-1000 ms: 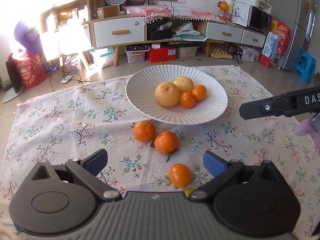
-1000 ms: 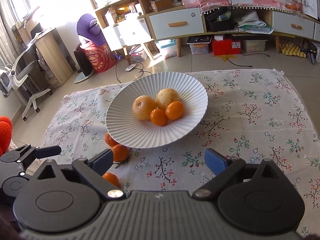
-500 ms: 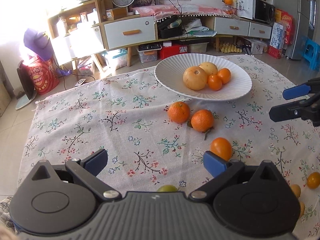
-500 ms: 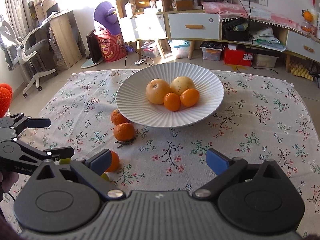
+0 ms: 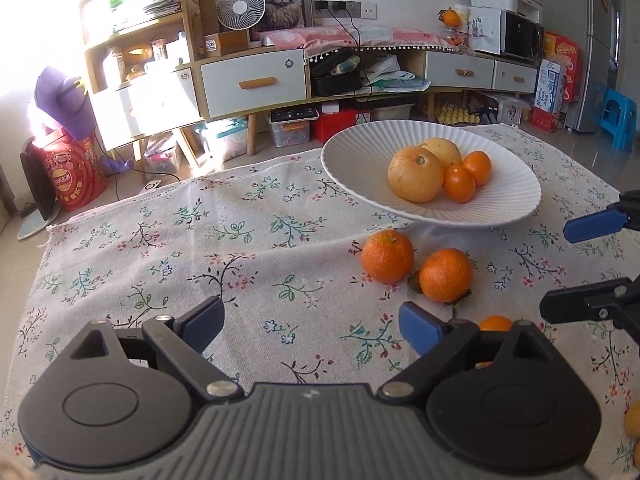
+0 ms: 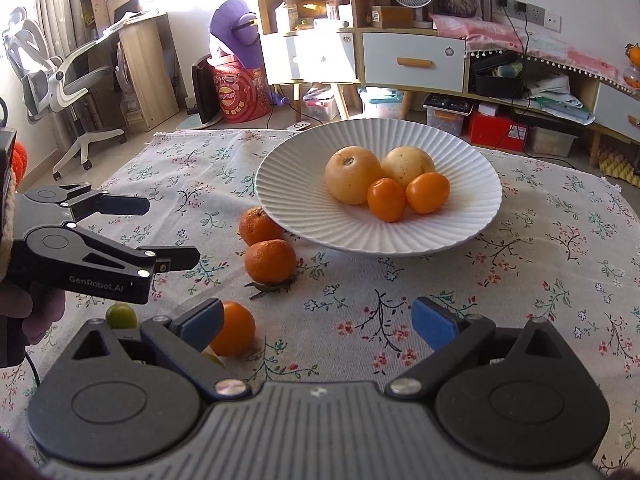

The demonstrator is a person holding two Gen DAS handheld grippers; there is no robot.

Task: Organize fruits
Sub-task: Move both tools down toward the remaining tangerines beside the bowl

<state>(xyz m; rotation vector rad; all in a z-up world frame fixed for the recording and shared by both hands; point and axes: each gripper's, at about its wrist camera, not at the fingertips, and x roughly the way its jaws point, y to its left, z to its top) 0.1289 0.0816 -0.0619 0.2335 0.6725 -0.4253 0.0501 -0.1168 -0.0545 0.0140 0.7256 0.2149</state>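
Note:
A white ribbed plate (image 5: 360, 160) (image 6: 460, 236) on the flowered cloth holds two large pale fruits and two small oranges. Two mandarins (image 5: 387, 256) (image 6: 270, 261) lie side by side on the cloth in front of it. A smaller orange (image 6: 234, 334) (image 5: 495, 323) sits nearer, just outside my right gripper's left finger. My left gripper (image 5: 312, 326) hovers over bare cloth, left of the mandarins; its jaws are closing with nothing between them. My right gripper (image 6: 320, 322) stands open over the cloth, empty. A small green fruit (image 6: 120, 315) lies below the left gripper (image 6: 160, 232).
The flowered cloth (image 5: 240, 248) covers a low surface, its far edge near the floor. Small yellow fruits (image 5: 634, 420) show at the left wrist view's right edge. Shelves, drawers, a fan and an office chair (image 6: 52, 76) stand beyond. A hand (image 6: 32, 312) holds the left gripper.
Both grippers have sunk closer to the cloth. In the left wrist view the plate and mandarins slid right and its jaws narrowed slightly. The small orange now sits by the right gripper's left finger.

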